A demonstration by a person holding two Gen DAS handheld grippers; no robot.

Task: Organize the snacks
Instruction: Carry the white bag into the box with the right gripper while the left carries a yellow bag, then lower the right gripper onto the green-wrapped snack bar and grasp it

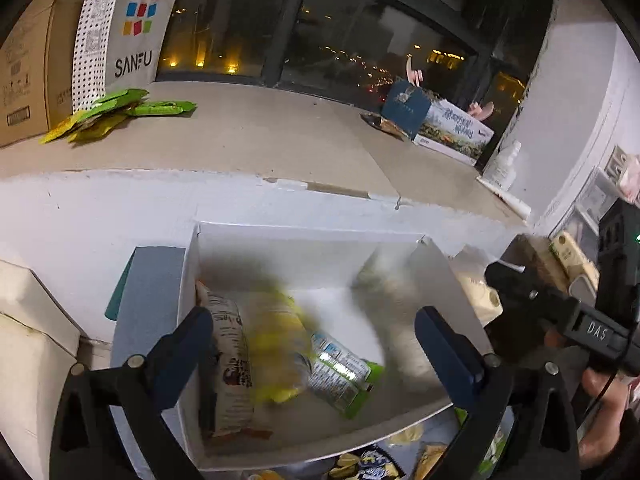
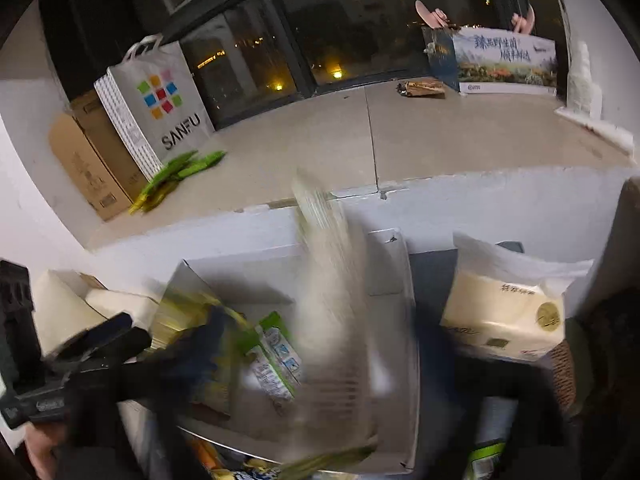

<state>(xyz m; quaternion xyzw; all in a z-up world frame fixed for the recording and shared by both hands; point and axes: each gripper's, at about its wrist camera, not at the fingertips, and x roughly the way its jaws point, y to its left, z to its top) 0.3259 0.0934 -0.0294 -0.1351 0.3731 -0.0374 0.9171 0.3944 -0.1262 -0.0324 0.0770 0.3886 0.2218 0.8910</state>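
Observation:
A white open box stands below the window ledge. In it lie a beige snack pack, a green-edged pack and a blurred yellow pack in motion. My left gripper is open above the box with nothing between its fingers. In the right wrist view a blurred pale pack streaks over the box. My right gripper is blurred; its jaws stand wide apart. A pile of green packs lies on the ledge, far left.
A SANFU bag and cardboard box stand at the ledge's left. A printed carton and a brown packet sit at its right. A tissue pack lies right of the white box. More snacks lie below it.

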